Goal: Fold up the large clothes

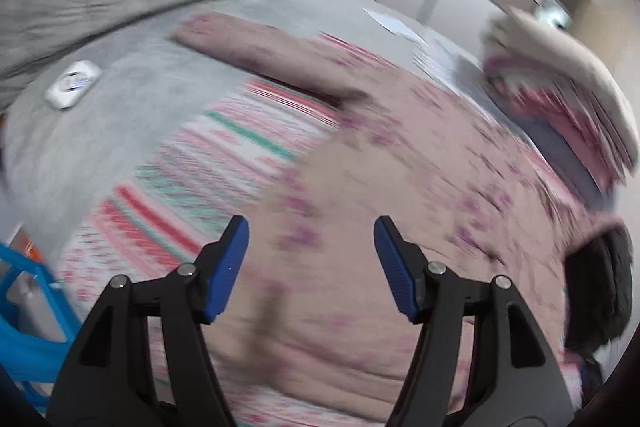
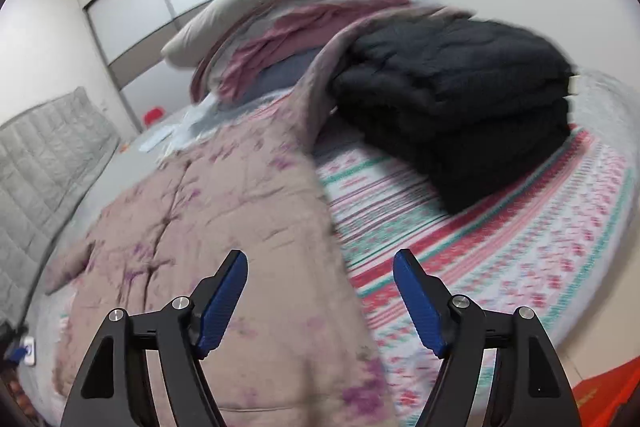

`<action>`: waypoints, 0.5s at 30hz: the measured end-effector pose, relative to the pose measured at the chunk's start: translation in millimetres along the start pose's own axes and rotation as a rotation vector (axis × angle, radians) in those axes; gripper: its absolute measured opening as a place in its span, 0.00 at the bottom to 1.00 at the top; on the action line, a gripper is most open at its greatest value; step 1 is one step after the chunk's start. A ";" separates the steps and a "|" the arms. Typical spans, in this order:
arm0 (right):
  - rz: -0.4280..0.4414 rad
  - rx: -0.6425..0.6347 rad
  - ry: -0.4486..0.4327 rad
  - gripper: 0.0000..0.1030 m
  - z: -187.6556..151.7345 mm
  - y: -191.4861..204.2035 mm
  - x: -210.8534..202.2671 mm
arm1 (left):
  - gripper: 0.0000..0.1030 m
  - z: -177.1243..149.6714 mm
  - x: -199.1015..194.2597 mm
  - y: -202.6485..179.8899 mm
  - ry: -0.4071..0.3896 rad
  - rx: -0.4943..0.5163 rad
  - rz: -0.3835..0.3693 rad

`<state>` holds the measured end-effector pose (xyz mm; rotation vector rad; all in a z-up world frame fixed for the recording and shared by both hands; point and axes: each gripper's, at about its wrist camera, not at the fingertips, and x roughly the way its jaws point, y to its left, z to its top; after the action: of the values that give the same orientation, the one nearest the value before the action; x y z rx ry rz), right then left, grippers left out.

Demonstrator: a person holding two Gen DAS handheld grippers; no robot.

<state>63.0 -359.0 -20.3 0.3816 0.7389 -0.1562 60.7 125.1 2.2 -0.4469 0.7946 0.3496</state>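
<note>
A large pinkish-mauve padded garment with purple flower print lies spread on the bed, one sleeve reaching out at the left. In the left wrist view the same garment fills the middle, its sleeve stretching to the upper left. My left gripper is open and empty just above the garment. My right gripper is open and empty above the garment's right edge. Both views are motion-blurred.
A striped pink, red and green bedsheet covers the bed. A folded black garment sits at the right, with a stack of folded bedding and a pillow behind. A grey quilted headboard is at left. A blue crate stands beside the bed.
</note>
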 end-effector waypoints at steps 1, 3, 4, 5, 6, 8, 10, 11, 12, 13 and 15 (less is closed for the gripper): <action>0.024 -0.031 0.055 0.74 -3.0 11.4 13.8 | 0.64 0.0 5.5 -16.8 0.020 0.028 -0.016; 0.074 -0.043 0.131 0.74 -7.0 24.7 32.2 | 0.66 -0.1 17.9 -58.0 0.058 0.106 -0.061; 0.084 -0.035 0.150 0.74 -7.9 28.5 38.3 | 0.71 0.5 27.9 -84.2 0.090 0.158 -0.081; 0.076 -0.032 0.154 0.74 -6.4 32.1 43.7 | 0.77 0.8 35.6 -101.5 0.116 0.188 -0.091; 0.067 -0.033 0.150 0.74 -5.8 34.4 45.3 | 0.80 1.3 45.1 -120.8 0.146 0.216 -0.108; 0.036 -0.029 0.131 0.74 -1.5 35.9 49.2 | 0.83 0.8 67.8 -152.9 0.213 0.260 -0.162; 0.024 -0.016 0.135 0.74 0.6 34.4 54.1 | 0.84 -4.9 95.3 -176.7 0.294 0.298 -0.197; 0.025 -0.010 0.138 0.74 1.6 33.3 55.4 | 0.84 -11.3 116.3 -185.9 0.337 0.306 -0.204; 0.027 0.001 0.142 0.74 2.5 29.9 57.0 | 0.84 -19.1 137.4 -189.9 0.367 0.301 -0.201; 0.028 0.011 0.145 0.74 3.8 27.0 59.8 | 0.84 -28.1 152.8 -190.6 0.380 0.298 -0.195; 0.033 0.022 0.156 0.74 6.1 22.6 63.7 | 0.92 -53.0 174.9 -195.5 0.323 0.388 -0.134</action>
<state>119.6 -340.9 -53.3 0.4303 0.8842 -0.1042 232.9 -45.0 -112.0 -0.1907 1.1142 -0.0081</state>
